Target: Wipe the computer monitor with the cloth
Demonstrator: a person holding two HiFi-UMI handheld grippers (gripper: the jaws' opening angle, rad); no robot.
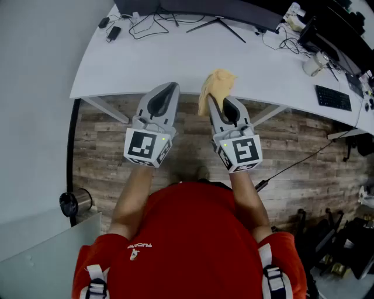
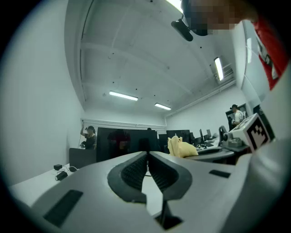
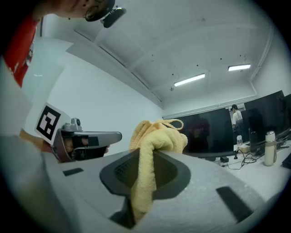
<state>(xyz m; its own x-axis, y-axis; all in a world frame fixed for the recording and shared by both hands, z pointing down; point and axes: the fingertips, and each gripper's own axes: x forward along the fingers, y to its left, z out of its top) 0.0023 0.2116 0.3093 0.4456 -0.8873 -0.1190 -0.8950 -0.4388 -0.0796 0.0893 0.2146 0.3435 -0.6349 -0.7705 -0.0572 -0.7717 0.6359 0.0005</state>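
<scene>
1. There were 2 hand-held grippers, each grey with dark ribbed pads and a marker cube, held side by side over the near edge of the white curved desk (image 1: 175, 58).
2. The left gripper (image 1: 169, 86) had its jaws pressed together with nothing between them; its own view showed the 2 pads meeting at the tip (image 2: 147, 154).
3. The right gripper (image 1: 217, 100) was clamped on the cloth, and its own view (image 3: 152, 152) showed fabric filling the gap between the pads.
4. There was 1 pale yellow terry cloth (image 1: 217, 86). It was bunched into a soft lump above the right jaw tips, over the desk's front edge, well short of the monitor.
5. In the right gripper view the cloth (image 3: 157, 136) looked thick and nubbly, folded over itself, with 1 thin loop sticking up at its top and 1 strip hanging down between the jaws.
6. 1 wide dark computer monitor (image 1: 222, 9) stood at the desk's far edge on a thin splayed black stand (image 1: 219, 24); its screen was unlit (image 3: 213, 132).
7. 1 black keyboard (image 1: 333, 97) lay on the desk surface to the right.
8. 2 small black devices (image 1: 114, 33) sat with cables near the desk's far left corner.
9. 1 person in a red shirt (image 1: 187, 233) held both grippers over a wood-plank floor (image 1: 105, 152).
</scene>
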